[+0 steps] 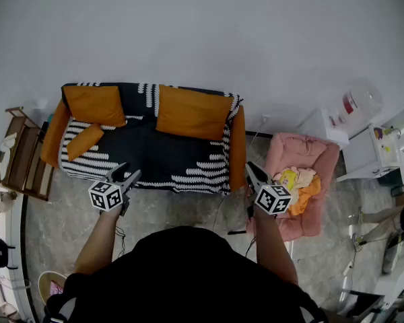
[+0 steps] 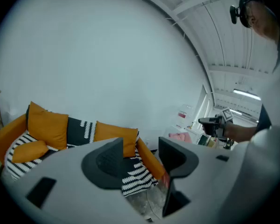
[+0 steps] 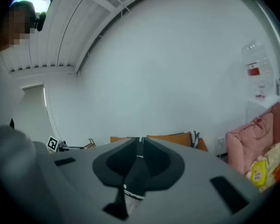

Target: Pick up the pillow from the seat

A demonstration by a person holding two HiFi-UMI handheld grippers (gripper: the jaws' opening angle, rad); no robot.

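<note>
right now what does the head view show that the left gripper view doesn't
Only the head view: the marker cube on the left gripper, and the yellow and orange cloths on the pink chair. Only the left gripper view: the ceiling light, and the inner faces of its open fingers, nothing between them. Both: the sofa, the small orange pillow on its seat, and the right gripper.
</note>
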